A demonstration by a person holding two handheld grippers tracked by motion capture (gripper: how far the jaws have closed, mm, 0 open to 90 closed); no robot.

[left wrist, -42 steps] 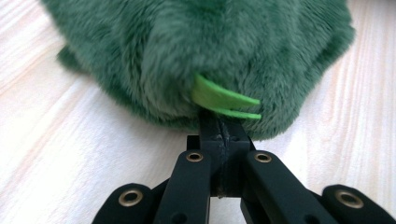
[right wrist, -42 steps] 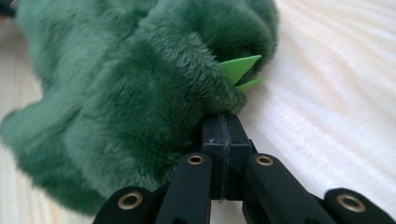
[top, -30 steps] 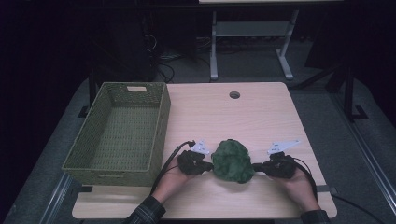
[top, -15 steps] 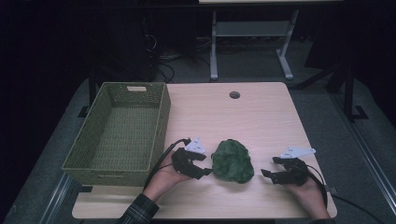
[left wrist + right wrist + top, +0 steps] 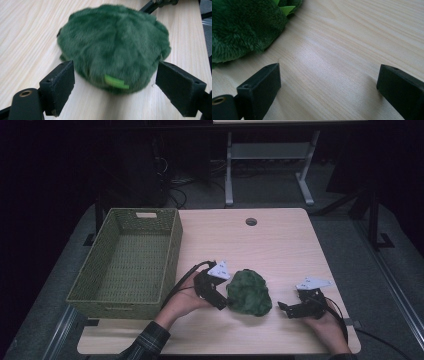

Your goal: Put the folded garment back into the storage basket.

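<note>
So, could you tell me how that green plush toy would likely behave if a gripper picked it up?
The green plush toy looks furry and stuffed, so it would probably squash and sag rather than stay stiff. It likely weighs little for its bulk. Its domed shape sits flat on the table, so rolling seems unlikely.

- The green plush toy (image 5: 249, 292) lies on the table (image 5: 280, 245) between the left gripper (image 5: 221, 302) and the right gripper (image 5: 285, 307), and it blocks the straight way from one to the other.
- The left gripper is just beside the toy; little room is there.
- Bare wood lies between the right gripper and the toy, so a gripper could pass.
- The woven basket (image 5: 172, 251) stands as a wall at the left side.
- The far half of the table is free.
</note>
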